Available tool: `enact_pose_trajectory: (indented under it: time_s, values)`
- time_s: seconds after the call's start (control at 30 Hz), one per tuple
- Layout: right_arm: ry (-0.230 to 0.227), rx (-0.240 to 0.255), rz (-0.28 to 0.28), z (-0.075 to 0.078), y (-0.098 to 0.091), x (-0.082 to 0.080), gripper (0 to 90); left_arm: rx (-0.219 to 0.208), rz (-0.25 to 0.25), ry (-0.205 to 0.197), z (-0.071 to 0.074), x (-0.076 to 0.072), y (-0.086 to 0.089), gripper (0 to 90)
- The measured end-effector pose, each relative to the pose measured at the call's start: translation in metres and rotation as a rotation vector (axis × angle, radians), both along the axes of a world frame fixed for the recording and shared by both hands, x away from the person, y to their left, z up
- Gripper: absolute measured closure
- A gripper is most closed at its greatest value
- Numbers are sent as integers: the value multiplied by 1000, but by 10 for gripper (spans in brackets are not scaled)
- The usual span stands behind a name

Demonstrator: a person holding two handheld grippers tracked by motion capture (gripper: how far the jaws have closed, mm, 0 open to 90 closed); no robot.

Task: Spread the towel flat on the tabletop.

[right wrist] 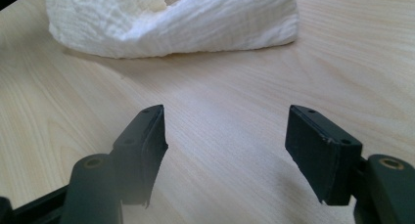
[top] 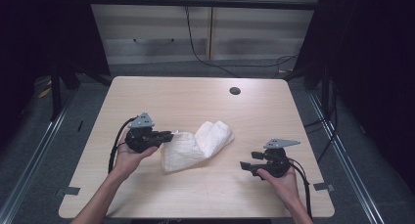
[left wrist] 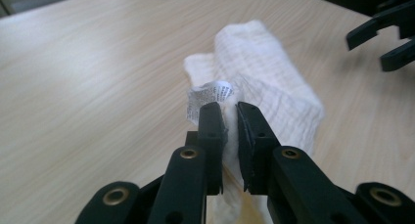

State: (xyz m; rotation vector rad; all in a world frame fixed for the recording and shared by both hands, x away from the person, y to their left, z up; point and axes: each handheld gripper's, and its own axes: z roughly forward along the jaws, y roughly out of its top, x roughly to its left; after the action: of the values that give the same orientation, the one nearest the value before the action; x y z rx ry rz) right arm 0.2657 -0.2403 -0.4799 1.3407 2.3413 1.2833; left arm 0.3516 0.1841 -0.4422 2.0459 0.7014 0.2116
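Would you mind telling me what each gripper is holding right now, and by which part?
The left gripper pinches the white cloth at its edge, beside the small printed label. The right gripper stands open over the table, holding nothing.

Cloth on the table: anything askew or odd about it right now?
Yes: the white cloth lies crumpled and half folded, not flat. The left tongs pinch its edge beside a curled care label. The right tongs stand open, clear of it.

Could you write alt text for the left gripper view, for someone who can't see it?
Two black jaws of the left gripper pinch a white cloth by its edge, beside a printed care label, on a pale wooden table.
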Motion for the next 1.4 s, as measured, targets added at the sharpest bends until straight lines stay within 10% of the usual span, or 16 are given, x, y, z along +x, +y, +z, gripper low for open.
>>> enact_pose_trajectory:
  time_s: [0.23,0.6,0.83,1.1,1.4]
  values:
    - [8,-10,7,-1,2,0,315,34,80,84,-29,15,19,779]
    - [9,-13,13,-2,2,-1,315,-42,145,102,-28,22,36,604]
    - [11,-19,20,-2,4,-1,314,49,102,116,-42,22,18,547]
    - [13,-15,18,-1,3,-1,314,164,44,99,-54,16,6,895]
    - [-34,-13,0,12,6,24,320,0,-1,48,-20,-3,11,900]
